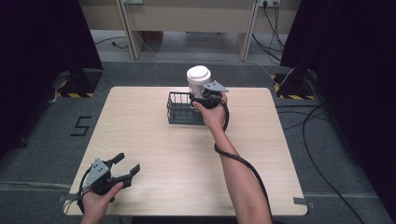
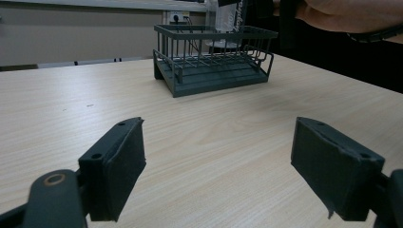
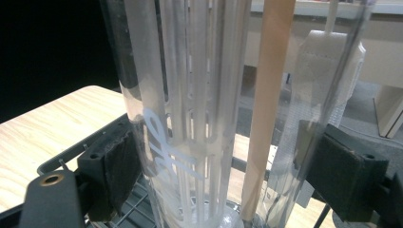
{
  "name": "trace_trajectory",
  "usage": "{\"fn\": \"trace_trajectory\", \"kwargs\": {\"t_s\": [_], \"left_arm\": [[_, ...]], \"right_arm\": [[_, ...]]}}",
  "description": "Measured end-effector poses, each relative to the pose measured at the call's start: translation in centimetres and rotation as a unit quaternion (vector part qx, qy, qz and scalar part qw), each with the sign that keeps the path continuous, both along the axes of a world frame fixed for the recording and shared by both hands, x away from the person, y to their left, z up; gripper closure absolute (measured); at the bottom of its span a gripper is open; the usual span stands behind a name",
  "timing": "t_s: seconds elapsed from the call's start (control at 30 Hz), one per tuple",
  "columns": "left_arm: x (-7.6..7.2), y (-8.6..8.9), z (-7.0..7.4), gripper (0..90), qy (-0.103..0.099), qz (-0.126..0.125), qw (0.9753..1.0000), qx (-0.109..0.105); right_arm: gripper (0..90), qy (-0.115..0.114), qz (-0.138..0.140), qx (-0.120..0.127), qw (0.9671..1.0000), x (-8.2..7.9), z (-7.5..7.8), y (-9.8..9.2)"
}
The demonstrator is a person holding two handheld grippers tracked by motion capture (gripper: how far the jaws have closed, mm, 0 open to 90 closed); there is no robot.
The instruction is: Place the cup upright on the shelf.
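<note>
A clear plastic cup (image 1: 199,79) with a white lid stands upright at the right end of a dark wire basket (image 1: 180,109) at the table's far middle. My right gripper (image 1: 203,95) is shut on the cup. In the right gripper view both pads press the cup's (image 3: 214,118) sides, and its base sits low by the basket's wires (image 3: 76,152); I cannot tell whether it rests there. My left gripper (image 1: 129,162) lies open at the near left of the table, nothing between its jaws (image 2: 237,161), pointing toward the basket (image 2: 214,61).
The light wood table (image 1: 163,154) is bare between the two grippers. The person's right forearm (image 1: 233,168) and its black cable cross the middle right. Dark curtains flank the table, and cables lie on the floor at right (image 1: 317,154).
</note>
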State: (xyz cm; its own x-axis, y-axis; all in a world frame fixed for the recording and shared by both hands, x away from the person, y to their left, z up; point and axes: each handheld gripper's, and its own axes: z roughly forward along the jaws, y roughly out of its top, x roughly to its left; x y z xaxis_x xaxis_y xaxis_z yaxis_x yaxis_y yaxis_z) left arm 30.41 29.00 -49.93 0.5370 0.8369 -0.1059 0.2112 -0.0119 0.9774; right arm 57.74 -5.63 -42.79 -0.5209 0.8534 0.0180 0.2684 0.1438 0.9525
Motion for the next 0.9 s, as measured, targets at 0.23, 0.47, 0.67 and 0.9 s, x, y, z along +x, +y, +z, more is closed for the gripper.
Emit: {"fn": "trace_trajectory", "kwargs": {"t_s": [0.23, 0.47, 0.67, 0.9], "left_arm": [[0.0, 0.0, 0.0, 18.0, -0.001, 0.000, 1.0000, -0.001], [0.0, 0.0, 0.0, 18.0, -0.001, -0.001, 1.0000, -0.002], [0.0, 0.0, 0.0, 18.0, -0.001, -0.001, 1.0000, -0.002], [0.0, -0.1, 0.0, 18.0, 0.000, -0.003, 1.0000, 0.000]], "right_arm": [[18.1, 0.009, -0.002, -0.003, 1.0000, 0.1, -0.8, 0.3], [18.0, 0.016, -0.004, -0.007, 0.9998, 0.2, -1.6, 0.5], [17.8, 0.018, -0.003, -0.008, 0.9998, 0.1, -1.8, 0.5], [15.9, 0.019, -0.001, -0.013, 0.9997, -0.2, -1.8, 0.4]]}}
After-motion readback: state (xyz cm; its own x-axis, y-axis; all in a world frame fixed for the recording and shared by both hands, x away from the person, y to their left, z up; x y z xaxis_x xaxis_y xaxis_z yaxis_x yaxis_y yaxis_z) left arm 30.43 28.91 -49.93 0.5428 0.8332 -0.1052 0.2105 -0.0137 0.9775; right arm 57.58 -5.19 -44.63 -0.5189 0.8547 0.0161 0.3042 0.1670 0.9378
